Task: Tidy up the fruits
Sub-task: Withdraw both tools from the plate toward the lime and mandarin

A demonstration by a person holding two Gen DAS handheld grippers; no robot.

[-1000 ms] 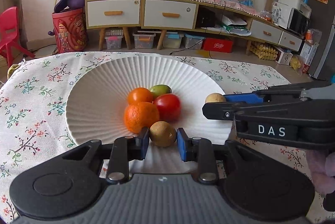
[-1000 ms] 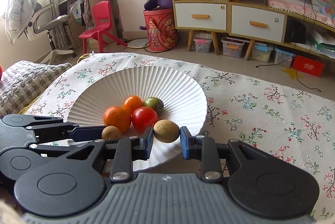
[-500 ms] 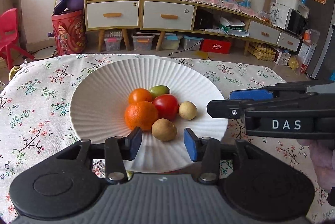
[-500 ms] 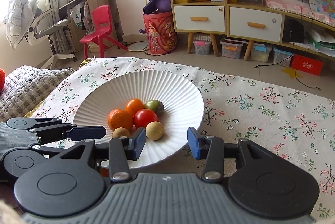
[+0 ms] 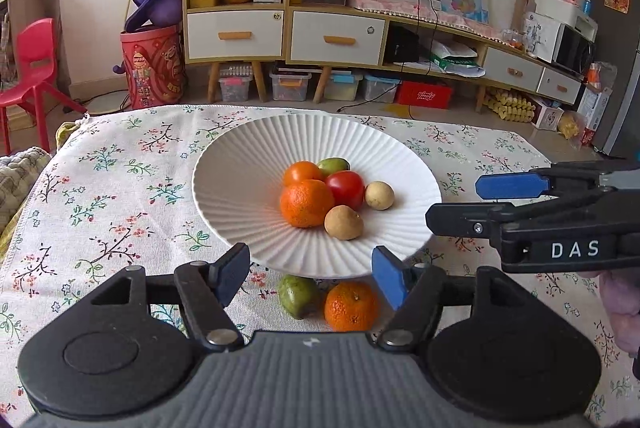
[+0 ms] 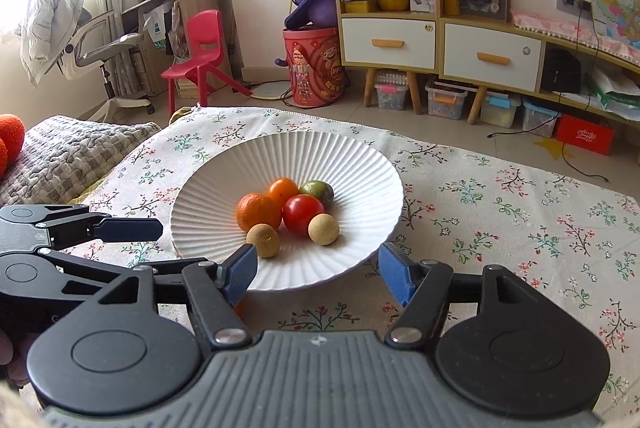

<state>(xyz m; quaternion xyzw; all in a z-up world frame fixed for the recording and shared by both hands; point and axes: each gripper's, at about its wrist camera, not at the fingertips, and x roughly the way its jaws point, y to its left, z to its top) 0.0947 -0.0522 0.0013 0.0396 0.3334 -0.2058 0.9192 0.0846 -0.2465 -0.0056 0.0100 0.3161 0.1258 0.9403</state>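
Observation:
A white ribbed plate (image 5: pixel 248 164) (image 6: pixel 360 164) on the floral cloth holds a mandarin (image 5: pixel 306 202), a smaller orange fruit (image 5: pixel 301 172), a red tomato (image 5: pixel 345 188), a green fruit (image 5: pixel 334 164) and two tan round fruits (image 5: pixel 343 222) (image 5: pixel 379 194). On the cloth in front of the plate lie a green fruit (image 5: pixel 298 295) and a mandarin (image 5: pixel 351 306). My left gripper (image 5: pixel 310 274) is open and empty above these two. My right gripper (image 6: pixel 318 270) is open and empty at the plate's near rim; it also shows in the left wrist view (image 5: pixel 508 204).
The floral tablecloth (image 6: pixel 520 212) covers the table. A grey knitted cushion (image 6: pixel 60 152) lies off the left edge. Behind are a red chair (image 6: pixel 200 48), a red bin (image 6: pixel 316 64) and a cabinet with drawers (image 5: pixel 280 32).
Both grippers let go of their tan fruits, which now lie in the plate. Both opened wide and pulled back and up. A green fruit and a mandarin on the cloth came into view.

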